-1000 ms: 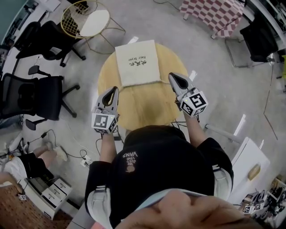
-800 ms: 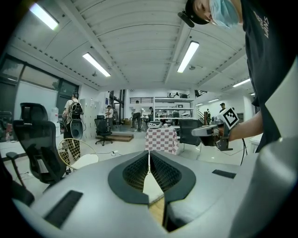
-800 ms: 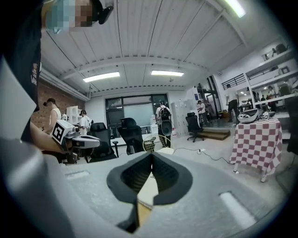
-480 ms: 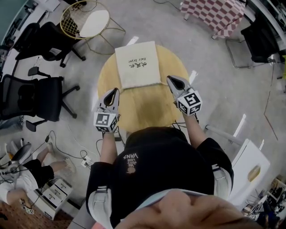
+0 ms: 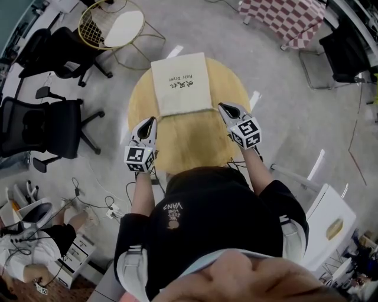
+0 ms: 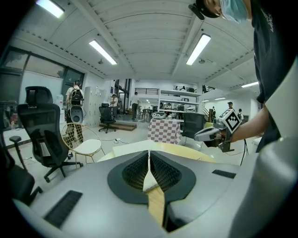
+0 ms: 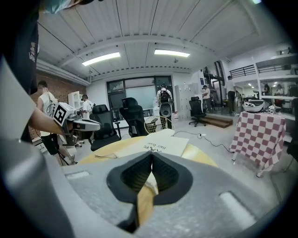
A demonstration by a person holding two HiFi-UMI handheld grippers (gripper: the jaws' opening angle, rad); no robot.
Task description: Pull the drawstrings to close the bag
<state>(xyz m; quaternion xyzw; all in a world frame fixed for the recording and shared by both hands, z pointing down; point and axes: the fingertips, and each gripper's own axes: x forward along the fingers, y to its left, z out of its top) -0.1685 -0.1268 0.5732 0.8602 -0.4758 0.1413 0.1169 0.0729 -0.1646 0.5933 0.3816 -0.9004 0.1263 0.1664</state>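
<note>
A cream drawstring bag (image 5: 179,82) with dark print lies flat on the far half of a round wooden table (image 5: 195,141); the same bag (image 7: 156,144) shows in the right gripper view. My left gripper (image 5: 150,121) is shut and empty over the table's near left part, just short of the bag's near left corner. At the bag's near right corner hangs my right gripper (image 5: 223,107), shut with nothing in it. Beige drawstrings (image 7: 95,156) trail from the bag's near edge. In each gripper view the jaws meet tip to tip.
A gold wire chair (image 5: 112,25) stands beyond the table at the left, black office chairs (image 5: 41,124) further left. A checkered-cloth table (image 5: 282,17) is at the far right. Cables (image 5: 94,203) lie on the floor near a seated person at the lower left.
Both grippers have sunk toward the table top, and the right one has drifted a little left toward the bag's corner. The bag lies as before.
</note>
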